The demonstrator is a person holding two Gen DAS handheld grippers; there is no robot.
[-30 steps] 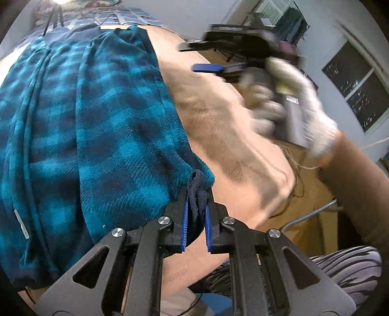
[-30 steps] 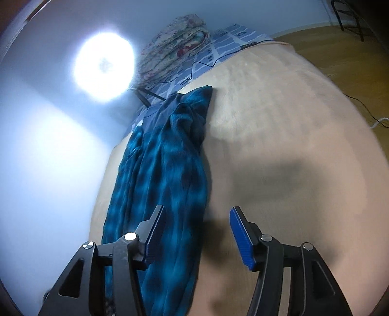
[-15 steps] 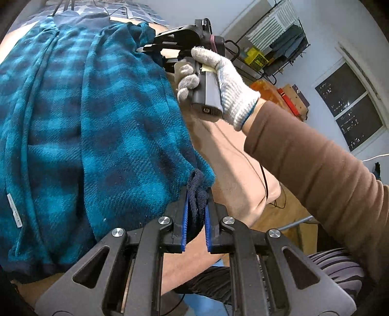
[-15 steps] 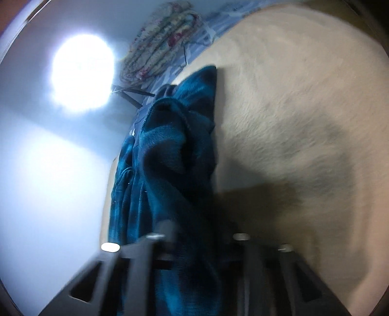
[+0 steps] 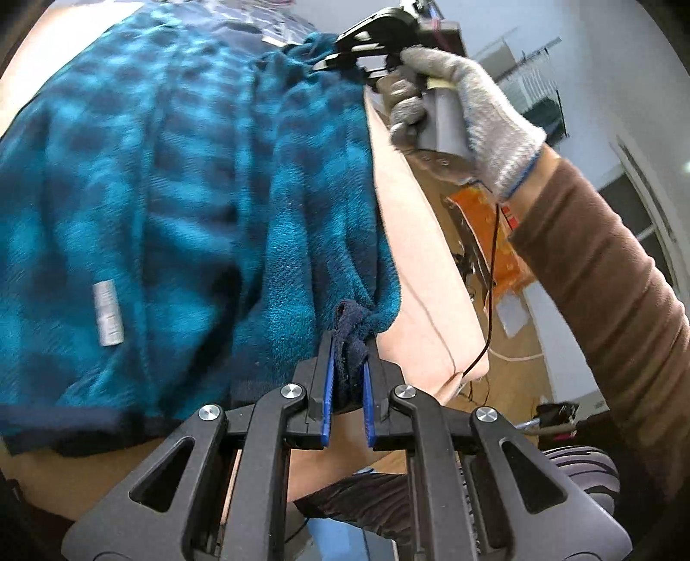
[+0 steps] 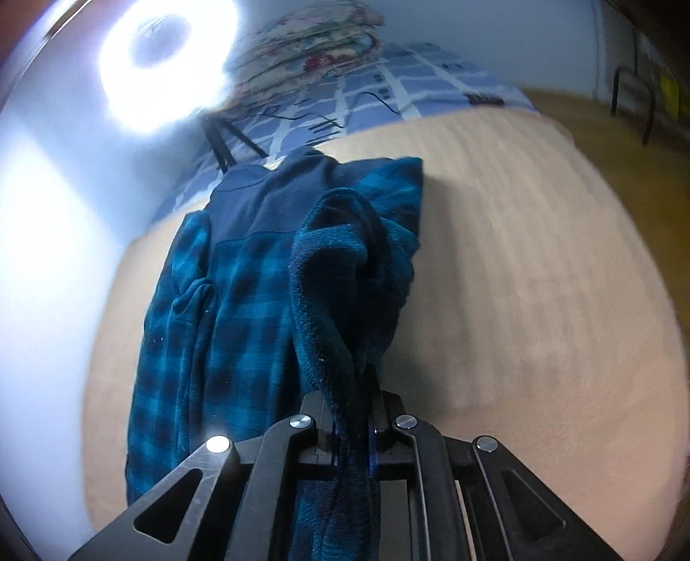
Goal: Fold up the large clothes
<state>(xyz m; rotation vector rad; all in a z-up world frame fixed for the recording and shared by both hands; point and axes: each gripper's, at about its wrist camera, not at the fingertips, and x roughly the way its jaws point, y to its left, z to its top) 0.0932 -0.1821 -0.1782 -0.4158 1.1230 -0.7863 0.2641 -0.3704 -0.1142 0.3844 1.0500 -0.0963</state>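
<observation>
Teal-and-navy plaid fleece garment [image 5: 181, 207] fills the left and centre of the left wrist view, spread over a beige, short-piled bed cover [image 5: 414, 259] that runs as a strip down the middle right. At the lower centre of that view the left gripper [image 5: 347, 379] has its blue-padded jaws pressed together on a bunched dark navy hem corner of the fleece. A small grey fabric label [image 5: 108, 313] lies on the garment at the left. In the upper right, a hand in a grey knit glove [image 5: 465, 112], with a brown sleeve behind it, grasps the handle of the right gripper [image 5: 345, 64], whose black fingers meet the far corner of the fleece at the top centre. In the right wrist view the right gripper [image 6: 354, 427] sits at the lower centre, its jaws clamped tight on a thick gathered fold of the same garment [image 6: 241, 293], which rises from the jaws and stretches up the centre left over the beige cover [image 6: 539, 302]. A bright ring light [image 6: 168, 56] glares in the upper left, with a blue-and-white checked sheet [image 6: 414, 82] and a floral quilt [image 6: 319, 39] along the top.
</observation>
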